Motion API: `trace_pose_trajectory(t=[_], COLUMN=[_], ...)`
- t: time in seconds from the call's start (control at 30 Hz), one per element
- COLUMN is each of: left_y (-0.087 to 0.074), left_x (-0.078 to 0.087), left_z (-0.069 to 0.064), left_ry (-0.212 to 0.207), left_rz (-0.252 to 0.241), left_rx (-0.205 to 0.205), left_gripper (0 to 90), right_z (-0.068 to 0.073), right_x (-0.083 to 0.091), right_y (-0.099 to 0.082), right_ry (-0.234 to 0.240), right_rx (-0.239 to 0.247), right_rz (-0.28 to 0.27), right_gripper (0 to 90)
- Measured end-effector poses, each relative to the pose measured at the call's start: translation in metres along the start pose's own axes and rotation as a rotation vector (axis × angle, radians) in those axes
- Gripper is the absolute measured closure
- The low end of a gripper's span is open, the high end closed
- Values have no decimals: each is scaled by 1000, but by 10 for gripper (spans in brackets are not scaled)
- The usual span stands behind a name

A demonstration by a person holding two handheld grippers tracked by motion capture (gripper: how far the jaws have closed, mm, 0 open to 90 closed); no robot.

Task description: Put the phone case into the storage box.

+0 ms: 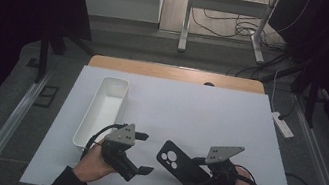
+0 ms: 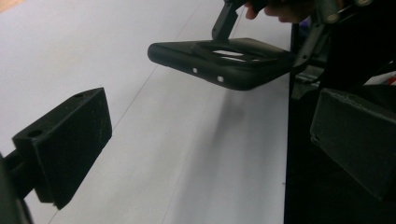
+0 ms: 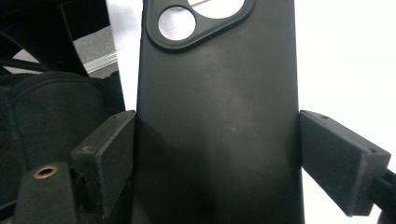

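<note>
A black phone case (image 1: pixel 175 162) with round camera cut-outs is held just above the white table cover (image 1: pixel 199 113) at the front centre. My right gripper (image 1: pixel 193 173) is shut on its lower part. In the right gripper view the case (image 3: pixel 217 93) stands between both pads (image 3: pixel 109 154), which press its long edges. My left gripper (image 1: pixel 143 153) is to the left of the case, open and empty, its jaws pointing toward it. The left gripper view shows the case (image 2: pixel 224 60) edge-on ahead, clear of the wide-apart pads (image 2: pixel 70 144).
A long white bin (image 1: pixel 104 105), empty, lies on the left part of the cover, just behind my left hand. A wooden table edge (image 1: pixel 176 73) runs along the back. Beyond it are floor cables and a metal frame.
</note>
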State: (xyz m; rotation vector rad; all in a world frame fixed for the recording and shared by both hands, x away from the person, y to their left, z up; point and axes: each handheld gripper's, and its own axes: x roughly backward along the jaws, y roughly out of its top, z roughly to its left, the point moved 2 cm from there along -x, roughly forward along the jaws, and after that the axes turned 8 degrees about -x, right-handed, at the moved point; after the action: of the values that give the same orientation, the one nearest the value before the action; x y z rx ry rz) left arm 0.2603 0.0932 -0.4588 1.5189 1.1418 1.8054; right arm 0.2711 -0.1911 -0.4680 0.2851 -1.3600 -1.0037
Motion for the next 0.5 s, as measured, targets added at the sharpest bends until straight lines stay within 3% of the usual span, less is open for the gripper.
trace_pose_trajectory(t=[0.17, 0.5], left_y=[-2, -4], left_x=[-3, -12], left_z=[1, 2], left_ry=[-29, -104], left_rz=[-12, -11], left_rx=[7, -20], left_gripper=[0, 5], right_z=[4, 11], right_x=[-2, -4], right_y=[2, 6], right_ry=[28, 76], right_rx=[21, 42], right_rz=[-4, -18], right_gripper=[151, 150])
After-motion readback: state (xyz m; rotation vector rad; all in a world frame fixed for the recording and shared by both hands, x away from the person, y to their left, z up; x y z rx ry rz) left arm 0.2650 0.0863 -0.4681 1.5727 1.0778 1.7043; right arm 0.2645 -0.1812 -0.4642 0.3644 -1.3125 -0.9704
